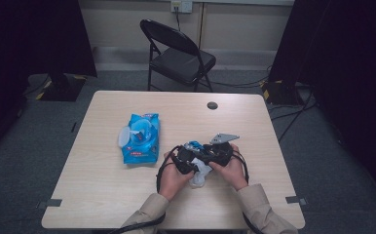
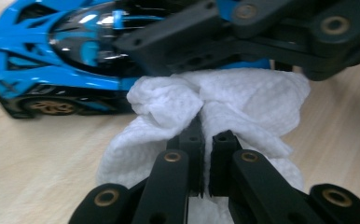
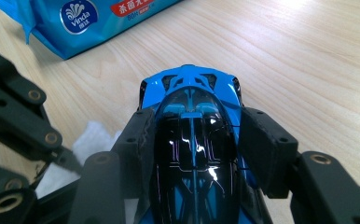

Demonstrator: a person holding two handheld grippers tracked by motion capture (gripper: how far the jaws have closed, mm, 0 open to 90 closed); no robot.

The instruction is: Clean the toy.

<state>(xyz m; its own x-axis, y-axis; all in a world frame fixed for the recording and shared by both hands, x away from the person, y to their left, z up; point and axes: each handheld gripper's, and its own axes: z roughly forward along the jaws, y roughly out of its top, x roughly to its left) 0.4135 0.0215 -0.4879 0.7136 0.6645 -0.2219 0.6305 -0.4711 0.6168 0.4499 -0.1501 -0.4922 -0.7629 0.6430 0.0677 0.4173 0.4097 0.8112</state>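
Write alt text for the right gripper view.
The right hand-held gripper clamps its two black jaws on the sides of a glossy blue and black toy sports car above a pale wooden table. A crumpled white wet wipe lies at left, and a blue plastic wipes pack lies beyond.

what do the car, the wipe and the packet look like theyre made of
Car: hard glossy blue and black shell, plastic or painted metal; sharp light glints on the canopy.
Wipe: soft white nonwoven cloth or paper; dimpled, crumpled into folds.
Packet: thin shiny plastic film; printed, creased at the edges.
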